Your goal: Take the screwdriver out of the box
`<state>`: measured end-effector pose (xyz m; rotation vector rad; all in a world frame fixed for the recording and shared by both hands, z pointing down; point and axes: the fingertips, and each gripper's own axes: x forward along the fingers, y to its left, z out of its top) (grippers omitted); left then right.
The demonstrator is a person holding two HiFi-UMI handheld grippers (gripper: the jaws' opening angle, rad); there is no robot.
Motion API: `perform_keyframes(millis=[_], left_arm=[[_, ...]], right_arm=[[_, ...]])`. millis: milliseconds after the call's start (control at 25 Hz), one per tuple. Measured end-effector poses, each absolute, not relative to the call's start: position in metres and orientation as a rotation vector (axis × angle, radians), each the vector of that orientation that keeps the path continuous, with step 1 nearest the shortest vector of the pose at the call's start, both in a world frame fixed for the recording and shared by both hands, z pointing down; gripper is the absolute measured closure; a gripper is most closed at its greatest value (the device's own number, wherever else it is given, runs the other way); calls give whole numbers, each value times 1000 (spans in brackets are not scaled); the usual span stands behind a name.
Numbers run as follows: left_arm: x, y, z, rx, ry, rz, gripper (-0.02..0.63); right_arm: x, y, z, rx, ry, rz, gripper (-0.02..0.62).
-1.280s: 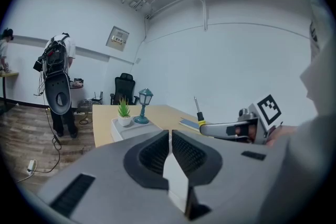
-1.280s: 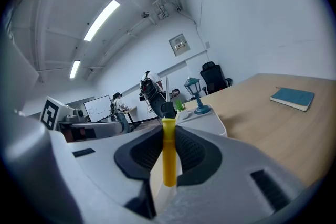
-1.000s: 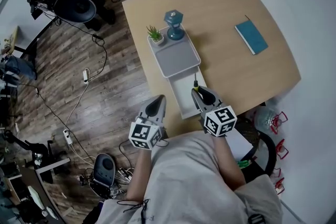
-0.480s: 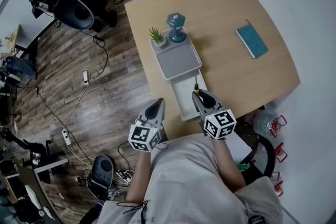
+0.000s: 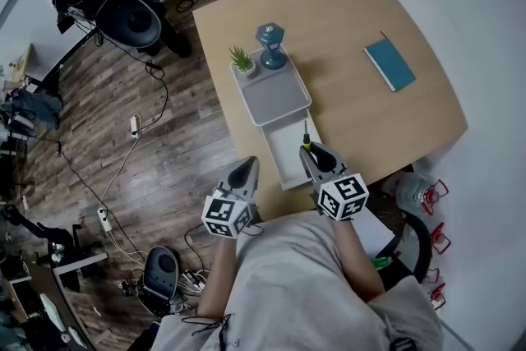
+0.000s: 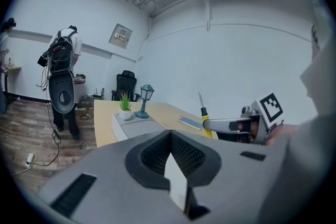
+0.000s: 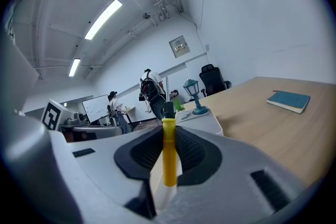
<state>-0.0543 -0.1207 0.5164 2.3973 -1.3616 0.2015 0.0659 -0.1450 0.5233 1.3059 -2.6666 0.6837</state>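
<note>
The right gripper (image 5: 309, 150) is pinched on the yellow handle of the screwdriver (image 7: 169, 157). The screwdriver is held in the air, tip pointing away, just by the right side of the open white box (image 5: 282, 163) on the tabletop (image 5: 370, 119). The left gripper (image 5: 243, 170) is pressed together with nothing in it. The screwdriver is judged light and stiff (its smooth handle could slip), so the handle's middle is best gripped. No words can be read; only square markers are seen.
</note>
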Motion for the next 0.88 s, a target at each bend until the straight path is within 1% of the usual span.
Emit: perform_keyframes(millis=[880], left_arm=[[-39, -107, 522, 2381, -1337, 179, 600]], right_arm=[[80, -128, 528, 1298, -2672, 732, 520]])
